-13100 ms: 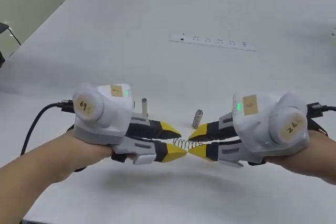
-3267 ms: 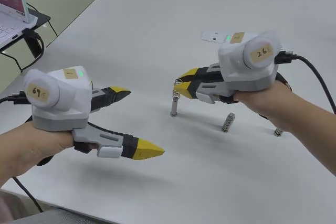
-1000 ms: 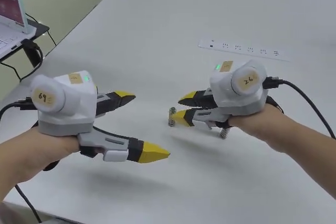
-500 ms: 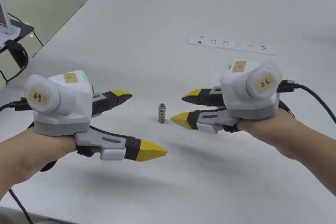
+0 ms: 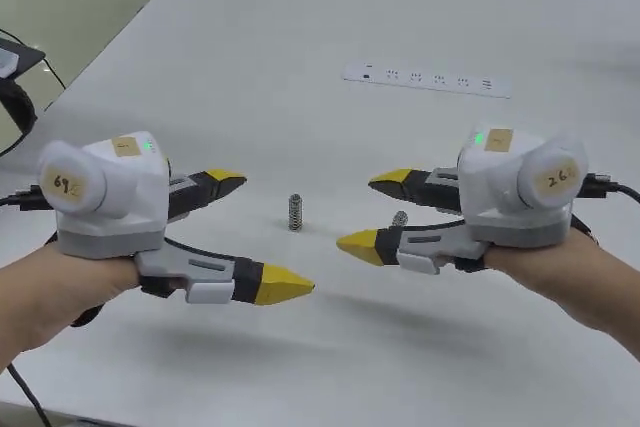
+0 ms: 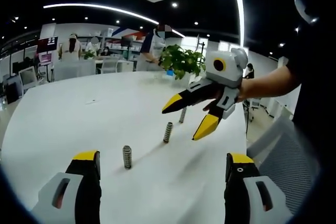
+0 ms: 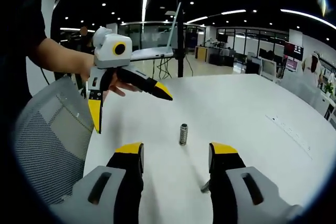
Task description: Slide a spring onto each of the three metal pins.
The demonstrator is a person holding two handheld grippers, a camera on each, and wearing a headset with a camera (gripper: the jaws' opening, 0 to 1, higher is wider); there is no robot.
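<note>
While both hover above the white bench (image 5: pixel 300 37), the left gripper (image 5: pixel 270 234) and the right gripper (image 5: pixel 359 212) face each other, fingers wide apart — nothing held. One spring-sleeved pin (image 5: pixel 295 212) stands upright between them; another spring-sleeved pin (image 5: pixel 400 219) stands just beside the right gripper's fingers. A power strip (image 5: pixel 427 79) lies farther back.

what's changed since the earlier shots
The right gripper let go of the spring it had lowered onto the pin and drew back to the person's right, jaws open. That spring now sits on its pin. The left gripper stayed open and empty; the other sprung pins stayed put.
</note>
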